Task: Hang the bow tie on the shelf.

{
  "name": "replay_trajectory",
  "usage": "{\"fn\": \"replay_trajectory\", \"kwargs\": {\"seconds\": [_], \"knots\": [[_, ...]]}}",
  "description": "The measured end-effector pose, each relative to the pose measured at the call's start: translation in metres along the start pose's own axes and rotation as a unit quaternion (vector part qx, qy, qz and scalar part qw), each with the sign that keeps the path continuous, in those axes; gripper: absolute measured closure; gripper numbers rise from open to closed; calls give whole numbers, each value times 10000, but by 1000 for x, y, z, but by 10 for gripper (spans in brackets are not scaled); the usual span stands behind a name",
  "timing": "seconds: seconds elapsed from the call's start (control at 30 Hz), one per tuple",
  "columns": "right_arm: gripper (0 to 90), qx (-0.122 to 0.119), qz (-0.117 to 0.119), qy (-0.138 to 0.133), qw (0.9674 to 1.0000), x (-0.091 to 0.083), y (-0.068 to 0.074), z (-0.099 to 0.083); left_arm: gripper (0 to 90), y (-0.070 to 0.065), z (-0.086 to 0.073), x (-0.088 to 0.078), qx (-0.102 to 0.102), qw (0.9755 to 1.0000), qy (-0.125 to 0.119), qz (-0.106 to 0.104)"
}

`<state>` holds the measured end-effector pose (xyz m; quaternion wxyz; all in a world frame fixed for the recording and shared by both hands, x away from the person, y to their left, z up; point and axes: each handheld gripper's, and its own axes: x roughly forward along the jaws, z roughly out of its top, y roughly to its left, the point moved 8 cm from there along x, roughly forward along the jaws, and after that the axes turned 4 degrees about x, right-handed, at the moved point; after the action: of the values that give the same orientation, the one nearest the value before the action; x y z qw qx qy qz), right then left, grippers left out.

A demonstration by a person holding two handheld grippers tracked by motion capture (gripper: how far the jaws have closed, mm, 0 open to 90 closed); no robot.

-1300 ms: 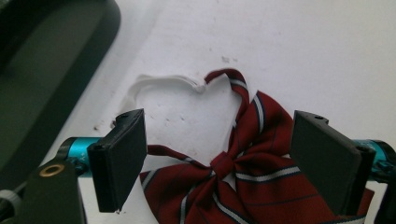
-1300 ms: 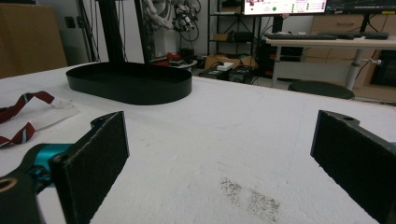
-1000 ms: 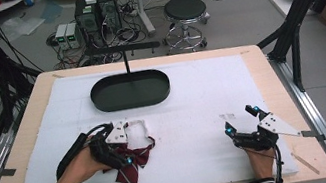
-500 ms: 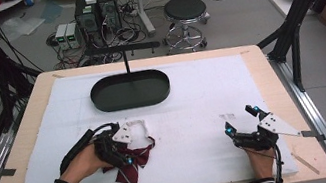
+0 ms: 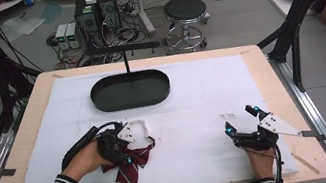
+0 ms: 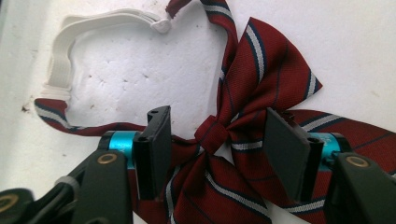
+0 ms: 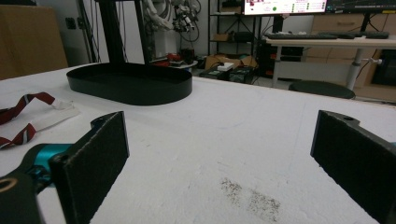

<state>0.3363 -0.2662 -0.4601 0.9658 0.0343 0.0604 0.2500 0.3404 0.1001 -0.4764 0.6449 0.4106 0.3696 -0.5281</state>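
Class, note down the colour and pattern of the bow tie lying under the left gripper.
The bow tie is dark red with navy and white diagonal stripes, clearest in the left gripper view.

Bow tie (image 5: pixel 130 160) front-left on mat (image 5: pixel 193 101); tray (image 5: pixel 130 90) behind; right tool (image 5: pixel 241 121) front-right.

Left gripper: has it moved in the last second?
Yes. The left gripper has shifted slightly right over the bow tie, judged against the black tray.

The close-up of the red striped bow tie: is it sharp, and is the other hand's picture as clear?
Left gripper view: the bow tie weave is crisp, under even light with soft shadows. Right gripper view: the near black jaws look slightly soft, the black tray is fairly clear, and the bright screen at the top edge is glary.
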Motion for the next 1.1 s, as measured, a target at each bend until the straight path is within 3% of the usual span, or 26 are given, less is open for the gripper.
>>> {"fn": "replay_trajectory", "kwargs": {"seconds": [0.27,0.4,0.67,0.8,1.1], "knots": [[32,-3,-1,1,10000,0,0,0,493,0,1,6,149,9997,130,-156],[32,17,3,9,10000,0,0,0,524,0,1,8,78,9996,106,-237],[32,-10,-3,1,10000,0,0,0,559,1,-2,9,-282,9989,24,-375],[32,-37,-3,-17,10000,0,0,0,640,2,-3,8,-313,9989,9,-345],[32,-30,-5,-12,10000,0,0,0,715,3,-4,7,-367,9989,-53,-303]]}}
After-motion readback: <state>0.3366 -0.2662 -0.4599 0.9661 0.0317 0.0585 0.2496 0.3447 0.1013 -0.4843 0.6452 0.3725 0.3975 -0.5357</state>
